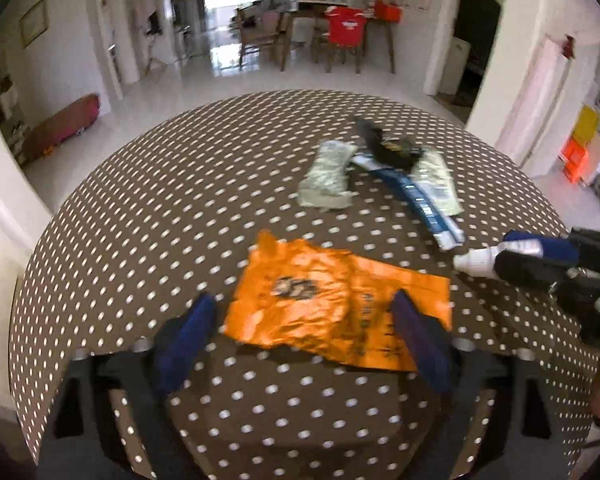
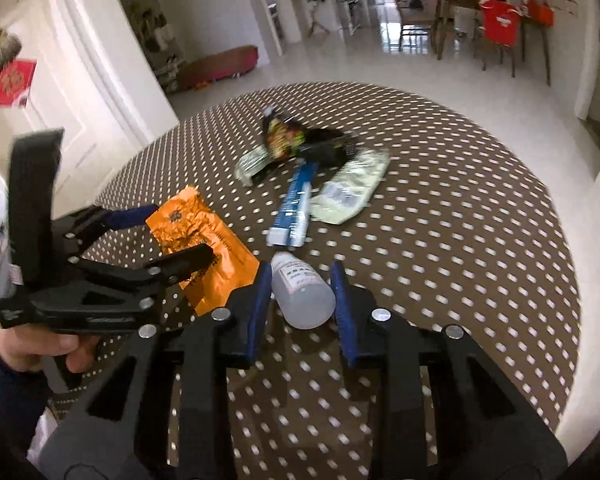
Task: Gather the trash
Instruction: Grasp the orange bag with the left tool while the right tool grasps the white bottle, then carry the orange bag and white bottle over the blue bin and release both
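An orange foil wrapper (image 1: pixel 332 300) lies flat on the brown polka-dot table (image 1: pixel 140 208). My left gripper (image 1: pixel 304 304) is open, its blue pads either side of the wrapper's near edge. The wrapper also shows in the right wrist view (image 2: pixel 196 236). My right gripper (image 2: pixel 300 276) is shut on a small white plastic bottle (image 2: pixel 300 296), held just above the table; the bottle shows at the right of the left wrist view (image 1: pixel 480 260). Farther back lie a blue-and-white tube (image 2: pixel 294 208), two pale wrappers (image 2: pixel 352 188) (image 1: pixel 328 176) and a black snack bag (image 2: pixel 300 140).
The round table's edge (image 2: pixel 560 240) curves around to the right. Beyond it are a white tiled floor, a dining table with chairs (image 1: pixel 340 36), and a skateboard (image 1: pixel 64 124) by the left wall. White doors (image 2: pixel 60 80) stand to the left.
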`<act>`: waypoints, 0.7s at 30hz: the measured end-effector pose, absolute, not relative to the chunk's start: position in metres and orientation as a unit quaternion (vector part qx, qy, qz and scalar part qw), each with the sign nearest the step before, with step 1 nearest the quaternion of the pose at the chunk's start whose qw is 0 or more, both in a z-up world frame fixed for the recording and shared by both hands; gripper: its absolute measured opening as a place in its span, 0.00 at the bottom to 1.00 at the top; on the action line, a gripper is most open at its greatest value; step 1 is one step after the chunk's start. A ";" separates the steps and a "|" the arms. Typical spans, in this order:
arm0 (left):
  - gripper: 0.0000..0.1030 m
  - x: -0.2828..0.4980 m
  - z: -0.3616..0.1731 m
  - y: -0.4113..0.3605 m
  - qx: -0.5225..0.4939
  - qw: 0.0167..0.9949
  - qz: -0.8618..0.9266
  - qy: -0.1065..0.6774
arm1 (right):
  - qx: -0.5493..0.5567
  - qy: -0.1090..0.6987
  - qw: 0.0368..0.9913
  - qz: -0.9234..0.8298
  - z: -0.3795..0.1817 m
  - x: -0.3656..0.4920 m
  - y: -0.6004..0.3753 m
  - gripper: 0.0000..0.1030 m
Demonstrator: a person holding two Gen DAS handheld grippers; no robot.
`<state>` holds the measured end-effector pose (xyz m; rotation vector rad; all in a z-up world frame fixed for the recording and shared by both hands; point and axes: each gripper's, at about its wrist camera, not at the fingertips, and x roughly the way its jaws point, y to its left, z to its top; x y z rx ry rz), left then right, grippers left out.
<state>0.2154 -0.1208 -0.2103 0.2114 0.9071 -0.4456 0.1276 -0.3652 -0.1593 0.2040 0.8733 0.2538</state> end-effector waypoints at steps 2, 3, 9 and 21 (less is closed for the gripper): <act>0.55 0.214 -0.207 -0.133 0.109 0.867 -0.229 0.429 | 0.104 0.416 0.896 0.117 -0.156 0.117 -0.376 0.29; 0.45 0.214 -0.206 -0.137 0.105 0.866 -0.238 0.427 | 0.108 0.415 0.896 0.116 -0.154 0.113 -0.381 0.28; 0.39 0.202 -0.202 -0.151 0.104 0.866 -0.249 0.421 | 0.125 0.403 0.901 0.102 -0.146 0.095 -0.409 0.28; 0.38 0.153 -0.185 -0.139 0.077 0.872 -0.269 0.402 | 0.147 0.376 0.911 0.087 -0.128 0.068 -0.433 0.28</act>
